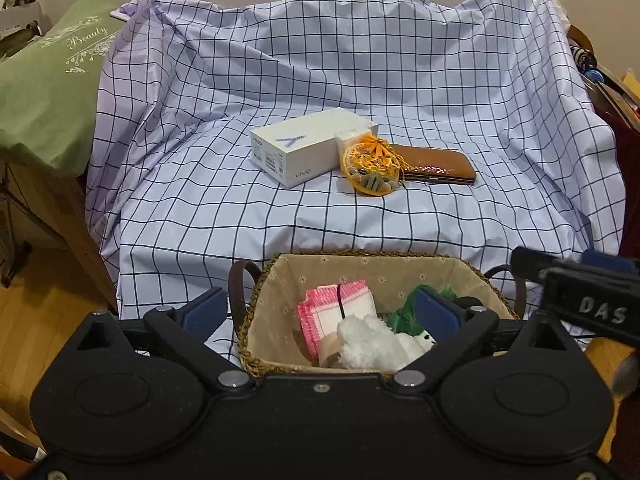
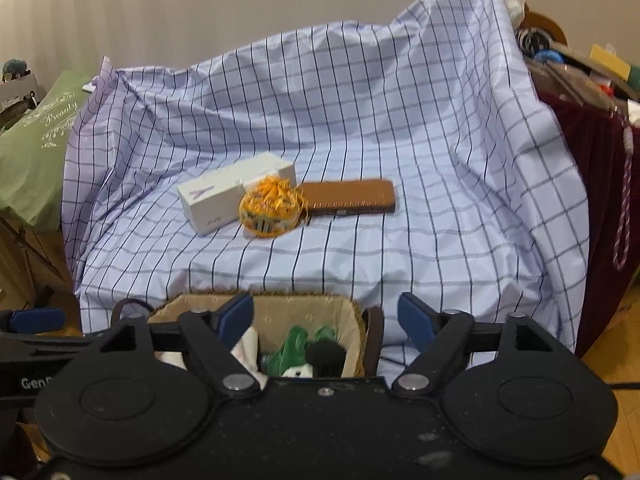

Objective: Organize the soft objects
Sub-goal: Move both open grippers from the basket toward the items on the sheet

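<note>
Soft toys (image 1: 372, 344) between left tool (image 1: 318, 314) fingers

One white box (image 1: 310, 151), one orange pouch (image 1: 371, 168), one brown case (image 1: 438, 166), one basket (image 1: 280, 280).

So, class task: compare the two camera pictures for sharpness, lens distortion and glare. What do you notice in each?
Left wrist view: sharp, with readable print on the white box; grid lines on the checked sheet bow from the fisheye lens; dark corners. Right wrist view: softer, the yellow mesh pouch and brown wallet smeared, the box lettering illegible. Neither shows strong glare; lighting is even, indoor.
</note>
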The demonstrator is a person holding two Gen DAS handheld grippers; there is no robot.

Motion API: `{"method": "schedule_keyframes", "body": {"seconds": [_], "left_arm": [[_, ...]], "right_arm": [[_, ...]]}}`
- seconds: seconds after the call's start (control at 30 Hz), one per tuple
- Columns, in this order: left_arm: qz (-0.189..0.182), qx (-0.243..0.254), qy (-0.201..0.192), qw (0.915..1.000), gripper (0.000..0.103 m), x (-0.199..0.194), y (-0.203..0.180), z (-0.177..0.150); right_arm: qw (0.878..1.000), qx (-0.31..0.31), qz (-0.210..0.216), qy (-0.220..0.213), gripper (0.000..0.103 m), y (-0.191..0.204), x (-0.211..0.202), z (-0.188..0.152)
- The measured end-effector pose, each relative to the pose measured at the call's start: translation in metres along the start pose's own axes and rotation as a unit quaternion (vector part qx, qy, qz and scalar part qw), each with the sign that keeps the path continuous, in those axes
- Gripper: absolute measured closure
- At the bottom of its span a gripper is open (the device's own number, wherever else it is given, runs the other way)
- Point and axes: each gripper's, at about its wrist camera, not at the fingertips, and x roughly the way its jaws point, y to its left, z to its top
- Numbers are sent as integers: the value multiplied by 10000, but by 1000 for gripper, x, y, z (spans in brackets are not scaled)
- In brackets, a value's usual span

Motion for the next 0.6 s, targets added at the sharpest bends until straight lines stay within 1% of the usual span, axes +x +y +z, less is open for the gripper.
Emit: {"method": "schedule_keyframes", "body": {"seconds": [0.03, 0.07, 0.13, 0.17, 0.33, 0.4, 0.6], "left_arm": [[22, -2, 0, 10000, 4, 1, 0, 1], [41, 8, 1, 10000, 4, 3, 1, 2], [44, 34, 27, 10000, 4, 7, 1, 4], [44, 39, 57, 10000, 4, 10, 1, 6], [46, 86, 177, 9998, 4, 22, 2, 12], [54, 117, 215, 9997, 4, 28, 2, 15], [102, 137, 294, 9994, 4, 47, 7, 27]], "right_arm": [[10000, -7, -14, -62, 13, -1, 0, 2], [9999, -14, -22, -119, 12, -1, -1, 4], [9997, -61, -50, -227, 2, 0, 0, 9], [9996, -95, -60, -278, 0, 0, 1, 12], [9988, -218, 40, -443, 0, 4, 8, 24], [9988, -248, 79, -416, 0, 6, 15, 28], [9991, -260, 18, -341, 0, 13, 40, 39]]}}
